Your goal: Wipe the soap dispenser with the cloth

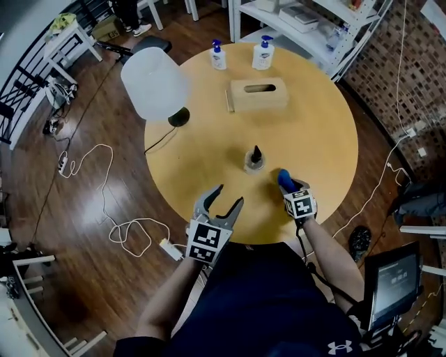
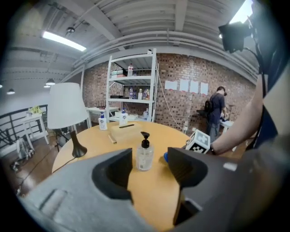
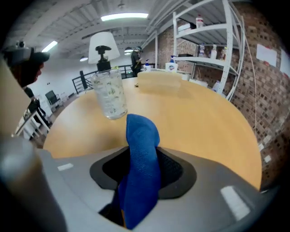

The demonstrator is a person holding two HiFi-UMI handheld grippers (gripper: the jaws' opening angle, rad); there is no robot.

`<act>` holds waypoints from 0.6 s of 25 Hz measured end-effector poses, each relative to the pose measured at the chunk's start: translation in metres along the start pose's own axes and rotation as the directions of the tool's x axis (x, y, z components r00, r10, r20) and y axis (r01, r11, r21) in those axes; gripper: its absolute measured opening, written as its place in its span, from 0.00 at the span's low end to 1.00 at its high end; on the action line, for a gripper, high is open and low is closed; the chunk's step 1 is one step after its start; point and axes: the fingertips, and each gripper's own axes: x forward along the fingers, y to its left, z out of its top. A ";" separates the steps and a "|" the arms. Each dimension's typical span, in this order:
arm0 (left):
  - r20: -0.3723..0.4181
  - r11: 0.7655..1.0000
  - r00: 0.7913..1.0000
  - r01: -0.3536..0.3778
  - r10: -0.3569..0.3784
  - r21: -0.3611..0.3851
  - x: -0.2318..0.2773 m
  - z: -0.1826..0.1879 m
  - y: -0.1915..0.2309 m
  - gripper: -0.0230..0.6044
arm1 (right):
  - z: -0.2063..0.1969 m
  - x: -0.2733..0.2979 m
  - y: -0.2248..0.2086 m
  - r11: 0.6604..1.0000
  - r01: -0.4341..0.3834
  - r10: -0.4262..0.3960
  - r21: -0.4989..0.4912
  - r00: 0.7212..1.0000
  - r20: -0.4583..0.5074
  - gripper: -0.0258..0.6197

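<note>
A clear soap dispenser (image 1: 254, 159) with a black pump stands near the middle of the round wooden table (image 1: 313, 125). My left gripper (image 1: 230, 195) hovers at the table's near edge, open and empty, and the dispenser (image 2: 144, 154) shows upright between its jaws further off. My right gripper (image 1: 286, 183) is just right of the dispenser, close to the table. A blue cloth (image 3: 142, 149) stands up between its jaws, which are spread wider than the cloth and do not press on it. The dispenser (image 3: 108, 93) is a short way ahead and to the left of the cloth.
A white-shaded lamp (image 1: 155, 82) stands at the table's left, with a wooden tissue box (image 1: 259, 95) and two white pump bottles (image 1: 218, 54) at the far side. A white shelf unit (image 1: 306, 21) is behind the table. Cables (image 1: 125, 230) lie on the floor at left.
</note>
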 end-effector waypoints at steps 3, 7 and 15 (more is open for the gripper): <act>-0.034 0.998 0.999 -0.002 0.004 0.057 0.041 -0.002 0.010 0.43 | 0.003 -0.007 0.006 0.991 -0.111 0.109 0.078 0.994 0.025 0.20; -0.089 0.997 0.996 0.024 -0.017 0.077 0.110 -0.011 0.019 0.52 | 0.046 -0.053 0.006 0.952 -0.251 0.218 0.176 0.958 0.188 0.19; -0.032 0.991 0.999 0.001 0.003 0.132 0.166 -0.004 0.011 0.60 | 0.086 -0.117 0.009 0.936 -0.304 0.237 0.177 0.916 0.323 0.20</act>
